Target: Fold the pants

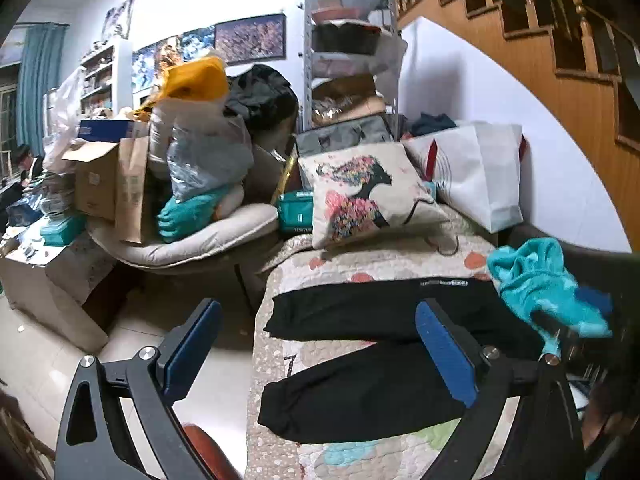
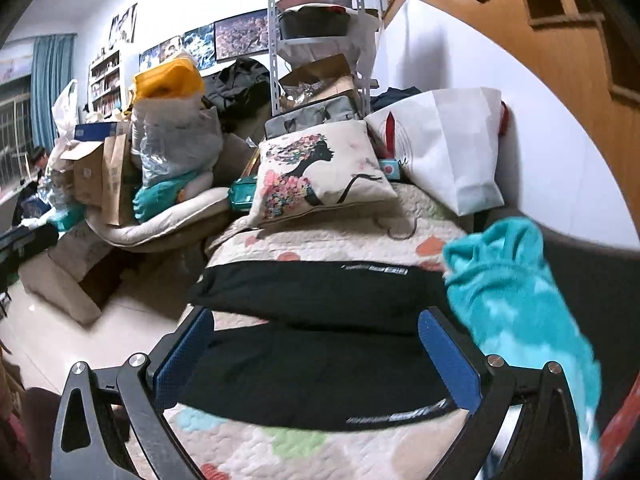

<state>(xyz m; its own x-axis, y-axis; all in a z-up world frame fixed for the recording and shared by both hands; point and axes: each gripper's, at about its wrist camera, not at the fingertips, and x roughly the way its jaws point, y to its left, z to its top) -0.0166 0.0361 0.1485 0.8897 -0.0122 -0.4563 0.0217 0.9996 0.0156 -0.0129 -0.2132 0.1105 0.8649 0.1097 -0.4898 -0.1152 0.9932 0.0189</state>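
Both my grippers, left (image 1: 320, 354) and right (image 2: 316, 358), stand wide apart and hold nothing. The black pants (image 1: 372, 344) lie spread on the quilt (image 1: 360, 456), legs side by side. The teal cloth (image 2: 516, 304) rests near the waistband; I think a jaw could catch it. The white print on the pants is too blurred to read.

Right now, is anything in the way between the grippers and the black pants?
Nothing visible blocks them. Both hand-held grippers, left and right, hang open above the black fabric pants spread on the patterned quilt. A fluffy turquoise garment lies at the pants' right end, seemingly overlapping the waistband.
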